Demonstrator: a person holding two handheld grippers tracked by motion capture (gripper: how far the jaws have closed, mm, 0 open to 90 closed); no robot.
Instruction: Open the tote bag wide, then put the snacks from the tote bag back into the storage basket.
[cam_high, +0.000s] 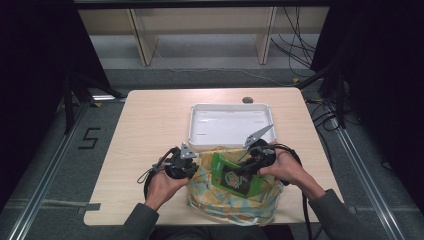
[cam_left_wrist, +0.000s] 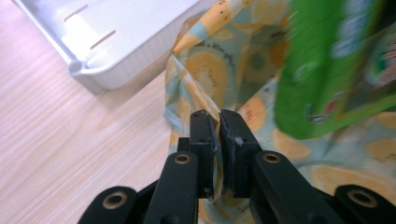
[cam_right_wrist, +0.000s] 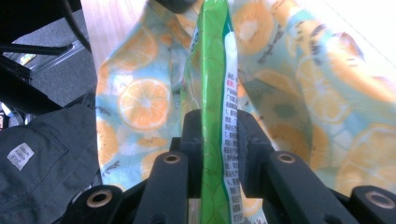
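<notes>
A cloth bag (cam_high: 235, 202) printed with orange slices on pale blue lies near the table's front edge. My left gripper (cam_high: 196, 164) is at its left rim; in the left gripper view the jaws (cam_left_wrist: 219, 126) are shut on a fold of the bag's edge (cam_left_wrist: 187, 88). A green snack packet (cam_high: 232, 177) sits above the bag's mouth, tilted. My right gripper (cam_high: 248, 167) is shut on it; in the right gripper view the packet (cam_right_wrist: 212, 56) stands edge-on between the jaws (cam_right_wrist: 217, 123), with the bag's cloth (cam_right_wrist: 140, 102) behind it. The packet (cam_left_wrist: 327, 70) looms blurred at the right of the left gripper view.
A white rectangular tray (cam_high: 197, 125) stands just behind the bag, its corner (cam_left_wrist: 116, 70) close to the left gripper. Bare wooden tabletop (cam_high: 150, 125) spreads to the left. A dark round fitting (cam_high: 247, 100) sits at the table's far edge. Cables trail off the right side.
</notes>
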